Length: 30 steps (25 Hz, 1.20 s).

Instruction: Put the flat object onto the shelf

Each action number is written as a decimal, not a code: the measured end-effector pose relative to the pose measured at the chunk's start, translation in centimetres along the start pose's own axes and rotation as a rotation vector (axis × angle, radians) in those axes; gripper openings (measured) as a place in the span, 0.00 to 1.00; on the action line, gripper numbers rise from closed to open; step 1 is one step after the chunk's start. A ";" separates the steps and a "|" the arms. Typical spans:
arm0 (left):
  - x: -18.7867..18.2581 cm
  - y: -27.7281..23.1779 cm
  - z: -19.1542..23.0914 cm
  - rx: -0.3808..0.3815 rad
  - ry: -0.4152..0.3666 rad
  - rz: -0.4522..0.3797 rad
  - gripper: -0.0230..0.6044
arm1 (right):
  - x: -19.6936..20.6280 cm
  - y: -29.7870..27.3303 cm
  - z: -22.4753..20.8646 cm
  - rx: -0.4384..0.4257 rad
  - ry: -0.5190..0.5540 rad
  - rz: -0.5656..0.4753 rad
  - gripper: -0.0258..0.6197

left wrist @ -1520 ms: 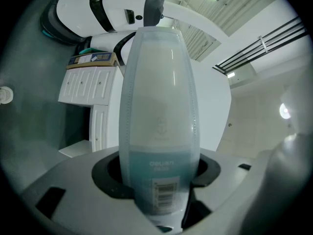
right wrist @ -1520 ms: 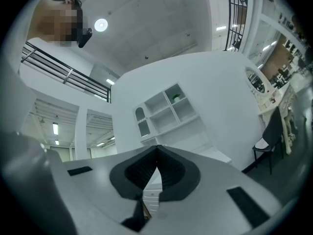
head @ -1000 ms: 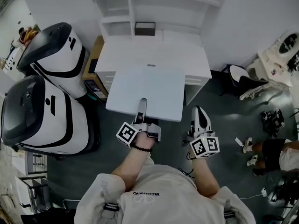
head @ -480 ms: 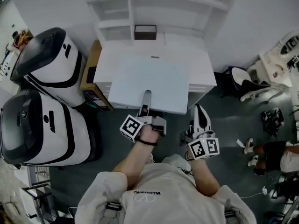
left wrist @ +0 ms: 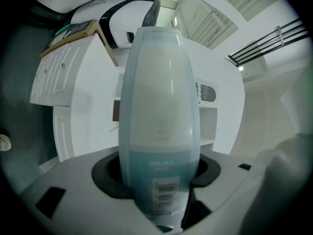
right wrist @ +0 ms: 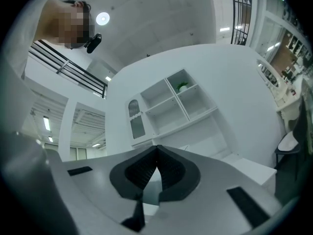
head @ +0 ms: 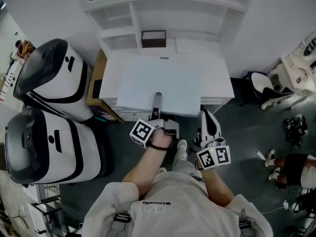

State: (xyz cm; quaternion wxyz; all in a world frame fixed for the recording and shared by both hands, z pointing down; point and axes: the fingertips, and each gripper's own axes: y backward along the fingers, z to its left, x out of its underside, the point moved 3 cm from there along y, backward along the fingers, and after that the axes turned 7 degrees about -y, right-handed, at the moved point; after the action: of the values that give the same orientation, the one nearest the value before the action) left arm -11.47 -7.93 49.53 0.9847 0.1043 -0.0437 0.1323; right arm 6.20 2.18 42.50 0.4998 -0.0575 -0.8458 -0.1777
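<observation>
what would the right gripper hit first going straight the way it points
Most likely the white shelf unit: the right gripper points slightly up, over the desk top, at its lower shelves. Depth is unclear.

The flat object [head: 160,85] hangs over the desk [head: 218,75], shelf unit [head: 168,11] behind, machines [head: 49,78] at left

Bright, even ceiling light [right wrist: 102,18]; gripper views bulge and darken at edges, nearest parts perhaps soft.

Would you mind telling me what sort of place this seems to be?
Probably a robotics lab or test room: two large white-and-black machines beside white shelves and a grey floor.
</observation>
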 end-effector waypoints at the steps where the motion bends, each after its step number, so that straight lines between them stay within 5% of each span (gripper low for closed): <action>1: 0.0 -1.1 0.2 -0.001 -0.005 -0.002 0.45 | 0.0 -1.1 -0.5 -0.012 -0.001 0.002 0.06; 19: 1.9 -21.3 -2.7 0.054 -0.054 -0.137 0.45 | -5.2 -18.9 -9.4 -0.259 -0.029 0.030 0.05; 30: 0.3 -28.1 -7.2 0.078 -0.095 -0.171 0.45 | -8.8 -24.1 -10.0 -0.299 -0.087 -0.046 0.06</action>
State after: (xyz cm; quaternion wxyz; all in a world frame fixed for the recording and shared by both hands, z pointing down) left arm -3.23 -32.75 37.07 0.9844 0.1523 -0.0762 0.0441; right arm 12.12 -23.12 33.40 0.4444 -0.1198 -0.8318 -0.3103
